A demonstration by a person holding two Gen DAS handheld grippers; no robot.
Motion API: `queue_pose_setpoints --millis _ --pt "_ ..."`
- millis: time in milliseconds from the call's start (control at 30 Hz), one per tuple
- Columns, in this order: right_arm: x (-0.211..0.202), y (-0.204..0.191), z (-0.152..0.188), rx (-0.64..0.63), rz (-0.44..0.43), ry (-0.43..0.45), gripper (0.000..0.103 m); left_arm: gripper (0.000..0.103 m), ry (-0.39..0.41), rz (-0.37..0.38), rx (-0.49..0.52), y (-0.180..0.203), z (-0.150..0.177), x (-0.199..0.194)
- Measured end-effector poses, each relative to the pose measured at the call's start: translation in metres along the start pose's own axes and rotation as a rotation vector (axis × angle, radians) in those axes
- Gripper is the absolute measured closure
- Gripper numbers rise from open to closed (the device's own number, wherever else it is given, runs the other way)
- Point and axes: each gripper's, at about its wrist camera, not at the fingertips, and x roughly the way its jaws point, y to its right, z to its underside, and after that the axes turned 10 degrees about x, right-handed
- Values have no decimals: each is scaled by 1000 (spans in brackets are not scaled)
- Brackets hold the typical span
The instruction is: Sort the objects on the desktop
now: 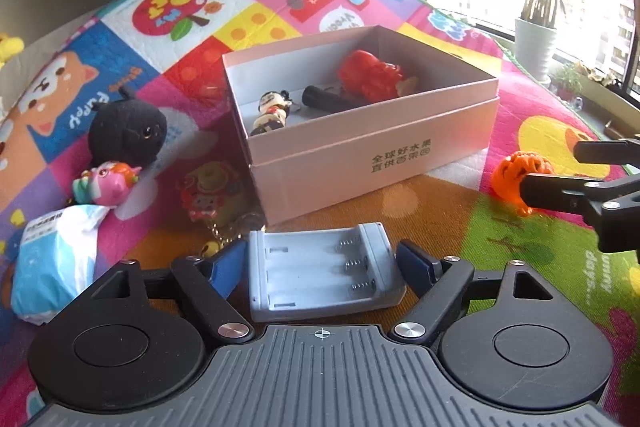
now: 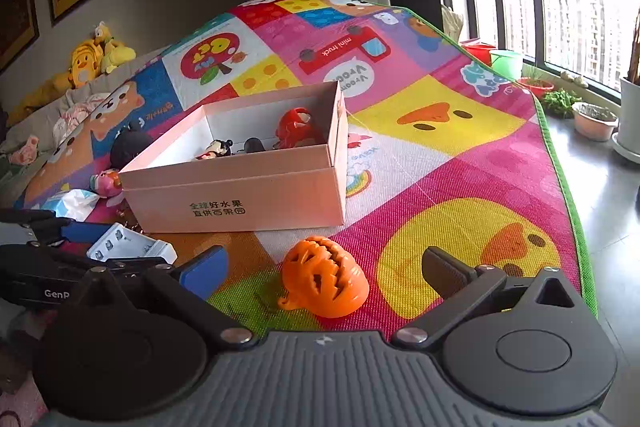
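Note:
A pink open box (image 1: 360, 155) sits on the colourful mat and holds a red toy (image 1: 370, 75), a small figurine (image 1: 272, 113) and a black cylinder (image 1: 324, 99). My left gripper (image 1: 322, 259) is open, its blue pads on either side of a grey battery holder (image 1: 324, 269) lying on the mat. My right gripper (image 2: 326, 275) is open around an orange pumpkin toy (image 2: 326, 283), not touching it. The box (image 2: 240, 191) and the battery holder (image 2: 132, 247) also show in the right wrist view, as does the pumpkin in the left wrist view (image 1: 516, 175).
Left of the box lie a black plush (image 1: 126, 133), a pink toy (image 1: 108, 181), a keychain charm (image 1: 210, 193) and a tissue pack (image 1: 56, 259). The mat's green edge (image 2: 560, 167) runs on the right, with plant pots (image 2: 596, 121) beyond.

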Motion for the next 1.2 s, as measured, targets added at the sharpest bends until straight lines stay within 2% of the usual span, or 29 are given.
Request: queue_pose_setpoints --millis 133,200,267,433,567,600,667,733,867,1000,1133,1200 --pt "1 -12 2 -71 -28 -57 0 17 -9 65 20 -1 24 -25" --pt "2 -17 2 -98 -29 -67 0 17 -9 71 17 -5 37 -37" --pt "5 -19 -1 -117 -14 -64 0 12 -5 71 12 -10 46 -47" --pt "27 -14 -10 -83 14 -120 1 7 2 115 6 -16 56 -61" --pt "27 -20 -8 -108 -6 -148 26 6 8 128 12 -10 55 -58" --pt "23 -23 -7 -126 -15 -144 30 6 7 128 9 -8 53 -56" --pt "18 -26 -6 -150 -28 -152 49 6 0 113 13 -4 49 -50" --pt "10 -28 -9 -158 -39 -162 57 6 -6 87 28 1 46 -46" --pt "-16 -33 -15 -184 -91 -148 65 6 -17 63 32 4 43 -39" --pt "-31 -38 -14 -227 -114 -127 65 6 -29 45 24 5 45 -35" --pt "-21 -35 -11 -217 -81 -116 40 6 -27 46 35 9 46 -38" --pt "-6 -34 -12 -194 -73 -126 36 6 -26 49 38 10 46 -38"
